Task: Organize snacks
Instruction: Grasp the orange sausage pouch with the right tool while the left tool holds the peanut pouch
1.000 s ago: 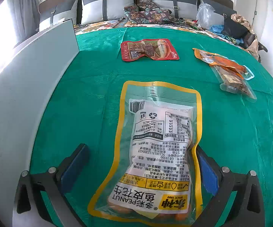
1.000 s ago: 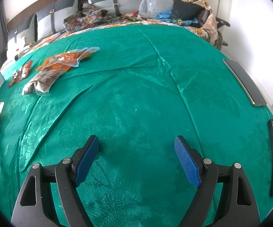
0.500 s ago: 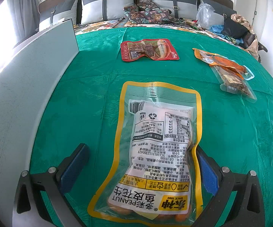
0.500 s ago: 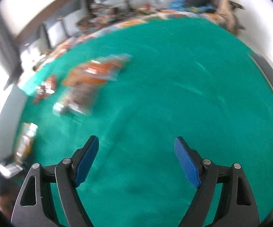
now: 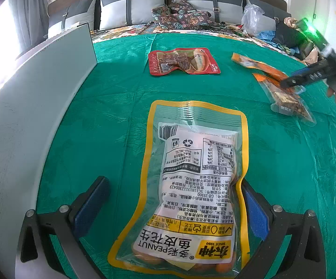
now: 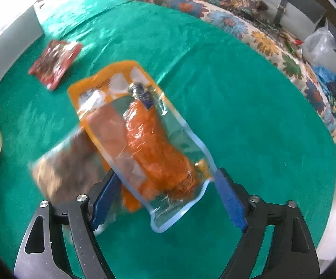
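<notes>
green cloth still carries all four snacks loose, so sorting looks barely begun: the left gripper gapes around the peanut bag at lower centre, the right gripper gapes over the orange sausage pack mid-frame, ungrasped.

Green cloth covers the work surface, creased. Pale grey panel stands upright along its left edge. Behind: floral bedspread, 3 grey cushions w/ dark straps against the headboard, dark patterned fabric heap in the middle. Far right: clear plastic bag, blue cloth, black item beside it, can't tell what.
</notes>
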Action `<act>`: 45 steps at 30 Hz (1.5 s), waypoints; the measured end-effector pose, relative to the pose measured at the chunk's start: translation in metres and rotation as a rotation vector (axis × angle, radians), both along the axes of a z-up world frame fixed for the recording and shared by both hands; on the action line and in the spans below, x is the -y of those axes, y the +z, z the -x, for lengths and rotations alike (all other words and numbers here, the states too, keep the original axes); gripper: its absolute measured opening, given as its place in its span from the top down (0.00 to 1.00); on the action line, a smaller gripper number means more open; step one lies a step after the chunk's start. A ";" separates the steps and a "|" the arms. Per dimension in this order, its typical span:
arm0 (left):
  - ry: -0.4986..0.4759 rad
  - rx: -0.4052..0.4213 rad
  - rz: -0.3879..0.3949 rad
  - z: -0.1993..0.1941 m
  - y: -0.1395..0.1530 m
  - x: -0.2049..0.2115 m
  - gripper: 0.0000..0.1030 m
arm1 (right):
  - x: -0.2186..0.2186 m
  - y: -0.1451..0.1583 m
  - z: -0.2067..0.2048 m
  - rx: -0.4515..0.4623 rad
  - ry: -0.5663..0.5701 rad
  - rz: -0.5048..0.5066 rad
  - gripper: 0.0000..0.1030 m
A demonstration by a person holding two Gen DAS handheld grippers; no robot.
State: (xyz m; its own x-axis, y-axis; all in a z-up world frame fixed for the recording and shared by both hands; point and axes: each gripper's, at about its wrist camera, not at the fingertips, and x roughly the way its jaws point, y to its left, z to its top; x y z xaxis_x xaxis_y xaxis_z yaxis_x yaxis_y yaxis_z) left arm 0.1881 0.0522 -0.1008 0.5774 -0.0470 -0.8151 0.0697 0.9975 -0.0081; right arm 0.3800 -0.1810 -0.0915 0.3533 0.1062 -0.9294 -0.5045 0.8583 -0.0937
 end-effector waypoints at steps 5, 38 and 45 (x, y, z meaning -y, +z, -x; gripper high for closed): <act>0.000 0.000 0.000 0.000 0.000 0.000 0.00 | 0.006 -0.006 -0.011 -0.041 -0.147 -0.099 0.29; -0.068 -0.105 -0.020 -0.001 0.012 0.005 0.39 | 0.081 0.017 0.224 -0.076 -0.424 -0.259 0.61; -0.061 -0.108 -0.059 0.014 0.014 0.001 0.41 | 0.091 0.023 0.250 -0.116 -0.503 -0.383 0.63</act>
State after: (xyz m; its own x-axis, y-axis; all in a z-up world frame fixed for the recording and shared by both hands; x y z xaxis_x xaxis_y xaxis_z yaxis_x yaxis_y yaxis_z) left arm 0.1736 0.0507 -0.0865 0.4838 -0.0298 -0.8747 0.1324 0.9904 0.0395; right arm 0.1298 -0.2716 -0.0681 0.3462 0.2858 -0.8936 -0.0198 0.9545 0.2976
